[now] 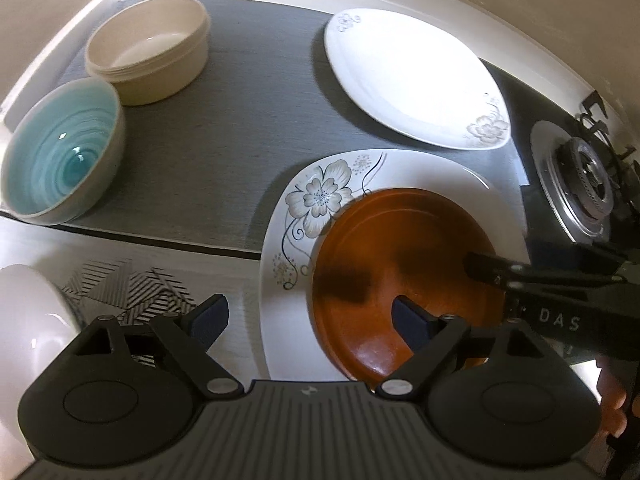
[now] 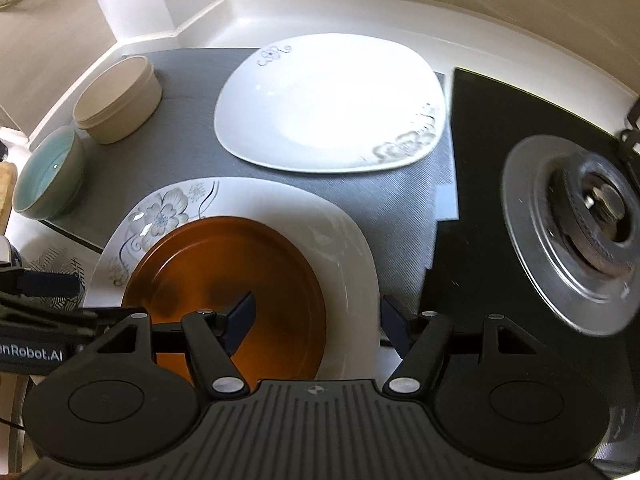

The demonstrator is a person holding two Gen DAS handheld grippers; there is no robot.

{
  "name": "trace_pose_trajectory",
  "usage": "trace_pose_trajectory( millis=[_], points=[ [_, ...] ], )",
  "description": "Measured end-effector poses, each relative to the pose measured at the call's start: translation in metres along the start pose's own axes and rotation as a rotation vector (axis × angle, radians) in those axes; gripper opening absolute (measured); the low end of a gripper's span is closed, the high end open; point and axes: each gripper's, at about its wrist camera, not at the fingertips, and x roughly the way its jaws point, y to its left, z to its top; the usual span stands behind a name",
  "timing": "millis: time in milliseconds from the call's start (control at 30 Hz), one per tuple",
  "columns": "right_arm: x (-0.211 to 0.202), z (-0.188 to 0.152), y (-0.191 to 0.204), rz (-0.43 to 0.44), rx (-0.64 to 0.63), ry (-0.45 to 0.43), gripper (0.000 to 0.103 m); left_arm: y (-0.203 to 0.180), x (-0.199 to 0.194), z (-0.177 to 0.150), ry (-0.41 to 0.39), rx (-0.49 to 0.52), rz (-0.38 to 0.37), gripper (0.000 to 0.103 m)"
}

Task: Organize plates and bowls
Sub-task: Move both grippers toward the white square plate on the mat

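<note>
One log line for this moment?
left gripper open | right gripper open | brown plate on floral plate | nothing held

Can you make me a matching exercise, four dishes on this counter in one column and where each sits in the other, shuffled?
1. brown plate
2. teal bowl
3. beige bowl
4. plain white plate

A. far left corner of the grey mat
B. far side, nearest the stove burner
C. on the flowered plate
D. mat's near left edge

Pairs: 1-C, 2-D, 3-A, 4-B
</note>
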Motion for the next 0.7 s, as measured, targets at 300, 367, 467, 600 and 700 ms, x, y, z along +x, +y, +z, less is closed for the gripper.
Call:
trace_pose_trajectory(
  millis=[300, 367, 467, 600, 700],
  points=[
    [-0.010, -0.001, -0.005, 0.015, 0.024, -0.012, 0.070, 0.004, -0.004, 0.003, -0.020, 0.016, 0.065, 0.099],
    [-0.015, -0.003, -0.005, 0.013, 0.032, -0.016, 0.071, 0.004, -0.007, 0.003, -0.036, 0.020, 0.077, 0.103],
    [-0.023, -0.006, -0.006, 0.012, 0.045, -0.029, 0.075, 0.002, -0.010, 0.003, -0.057, 0.035, 0.091, 0.103],
    [-0.032, -0.009, -0.009, 0.017, 0.066, -0.045, 0.076, -0.002, -0.013, 0.003, -0.071, 0.048, 0.100, 0.103],
    [-0.038, -0.011, -0.009, 0.025, 0.079, -0.055, 0.078, -0.006, -0.015, 0.003, -0.078, 0.059, 0.104, 0.103]
  ],
)
